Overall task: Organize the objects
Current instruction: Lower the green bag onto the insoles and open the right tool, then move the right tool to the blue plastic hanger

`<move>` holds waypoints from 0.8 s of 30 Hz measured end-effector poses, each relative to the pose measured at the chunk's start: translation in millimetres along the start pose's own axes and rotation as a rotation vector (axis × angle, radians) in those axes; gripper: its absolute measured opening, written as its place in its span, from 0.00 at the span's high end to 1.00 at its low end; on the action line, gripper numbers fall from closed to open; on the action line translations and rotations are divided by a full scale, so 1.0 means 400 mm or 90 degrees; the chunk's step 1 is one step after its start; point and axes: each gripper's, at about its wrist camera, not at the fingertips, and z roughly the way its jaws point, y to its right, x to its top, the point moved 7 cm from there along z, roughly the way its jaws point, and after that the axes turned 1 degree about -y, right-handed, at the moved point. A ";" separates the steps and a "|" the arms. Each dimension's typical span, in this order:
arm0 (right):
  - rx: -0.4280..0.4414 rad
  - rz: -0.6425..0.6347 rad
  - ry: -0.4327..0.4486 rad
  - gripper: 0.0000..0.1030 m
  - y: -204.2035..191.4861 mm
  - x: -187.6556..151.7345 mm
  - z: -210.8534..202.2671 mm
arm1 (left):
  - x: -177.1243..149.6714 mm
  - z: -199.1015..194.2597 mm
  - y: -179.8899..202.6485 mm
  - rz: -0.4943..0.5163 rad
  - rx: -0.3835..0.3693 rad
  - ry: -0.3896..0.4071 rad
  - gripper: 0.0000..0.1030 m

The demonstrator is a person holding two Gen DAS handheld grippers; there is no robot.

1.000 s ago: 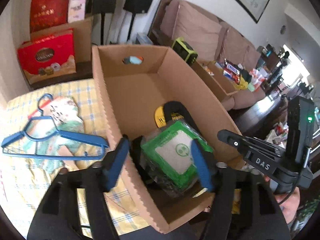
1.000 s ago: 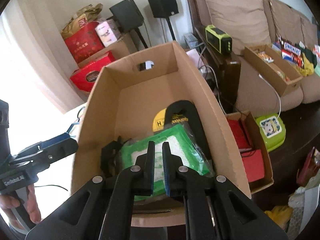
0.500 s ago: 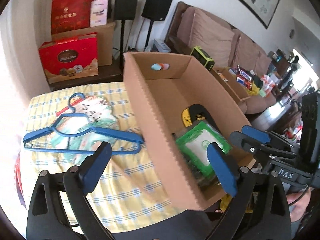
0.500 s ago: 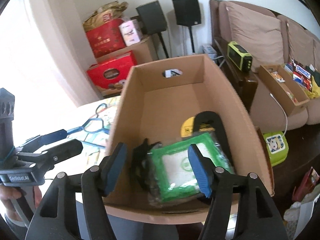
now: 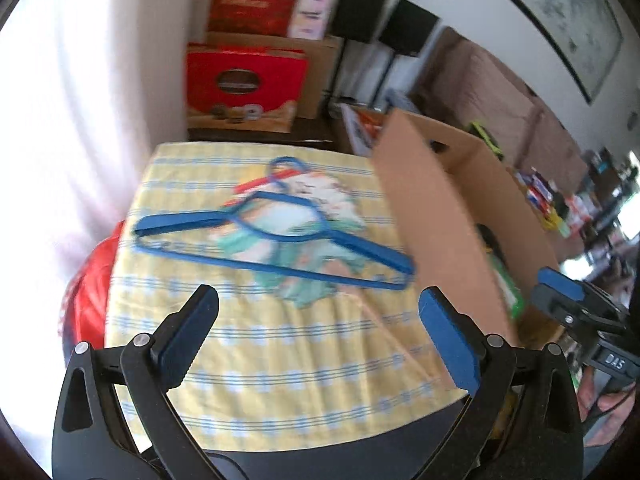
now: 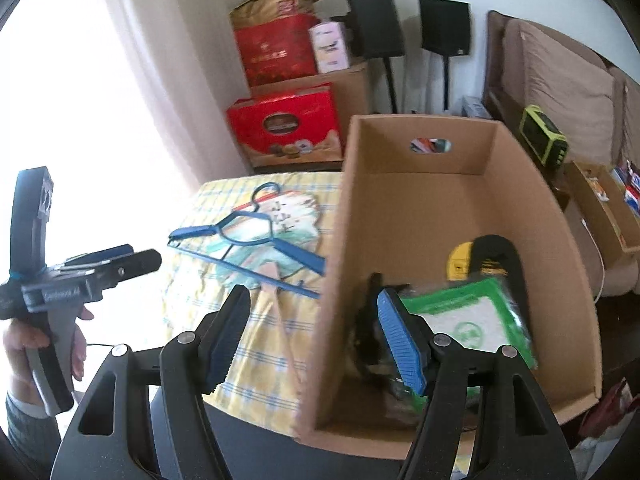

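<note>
Both claws off green packet [image 6: 468, 320]

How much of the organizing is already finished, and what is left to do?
Done: the green packet and a black-and-yellow item lie inside the cardboard box. In hand: nothing; left claw is opening and right claw is open, both empty. Left: the blue hanger and the printed fan on the tablecloth.

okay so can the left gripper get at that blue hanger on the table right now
Probably yes. The left gripper is opening, empty, aimed at the blue hanger, which lies flat on a printed fan on the yellow cloth. Nothing sits between them; the cardboard box stands to the side.
</note>
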 end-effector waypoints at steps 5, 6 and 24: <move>0.013 -0.022 -0.010 0.34 -0.060 0.011 0.042 | 0.002 -0.005 -0.098 -0.033 0.030 0.004 0.03; 0.018 -0.024 -0.014 0.34 -0.073 0.014 0.053 | 0.002 -0.006 -0.119 -0.040 0.036 0.005 0.03; 0.042 -0.057 -0.047 0.16 -0.218 0.053 0.229 | 0.012 0.007 -0.267 -0.071 0.073 0.001 0.01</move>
